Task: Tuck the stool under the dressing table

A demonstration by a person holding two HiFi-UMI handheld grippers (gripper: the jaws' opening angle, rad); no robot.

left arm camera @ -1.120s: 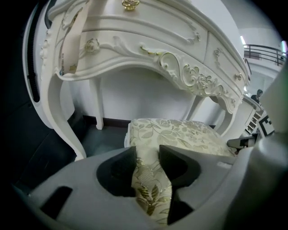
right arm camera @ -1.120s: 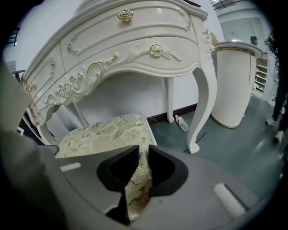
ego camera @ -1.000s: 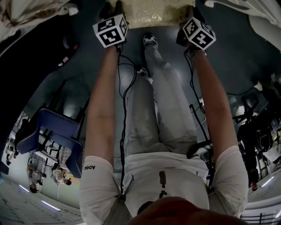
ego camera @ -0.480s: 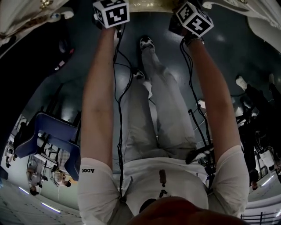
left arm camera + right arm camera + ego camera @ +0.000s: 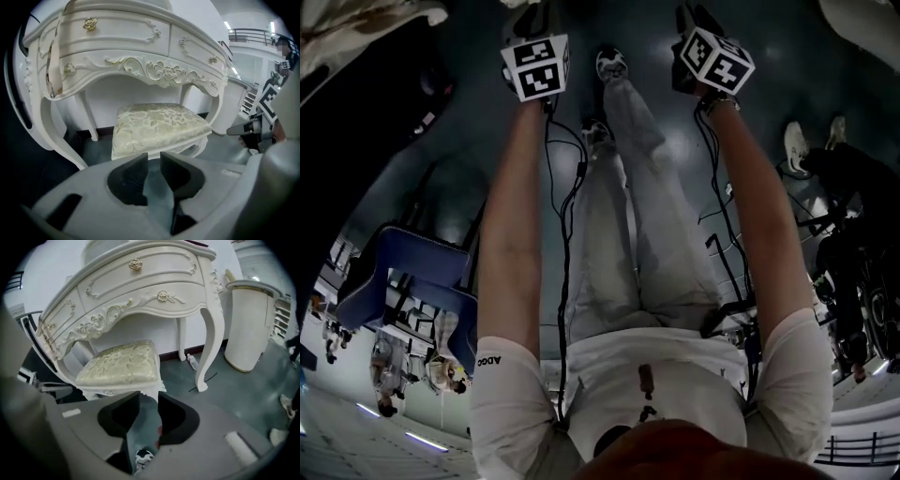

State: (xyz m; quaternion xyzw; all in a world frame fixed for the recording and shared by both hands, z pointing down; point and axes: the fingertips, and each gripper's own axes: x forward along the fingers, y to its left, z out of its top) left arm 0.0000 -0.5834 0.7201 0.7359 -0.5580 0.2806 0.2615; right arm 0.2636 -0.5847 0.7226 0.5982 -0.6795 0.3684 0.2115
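Left gripper view: we are eyeing the stool point(image 5: 159, 126), likely light, stiff-framed, best held at its seat rim; left gripper point(image 5: 153, 159) and right gripper point(image 5: 148, 399) have just been opening, both slightly parted, empty.

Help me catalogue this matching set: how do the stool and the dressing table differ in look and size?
The stool has a padded seat in pale floral fabric; the dressing table is hard painted wood with drawers and gold knobs. The stool is low and small; the dressing table stands taller and wider, its carved front above the seat. Both are cream-white with carved scrollwork.
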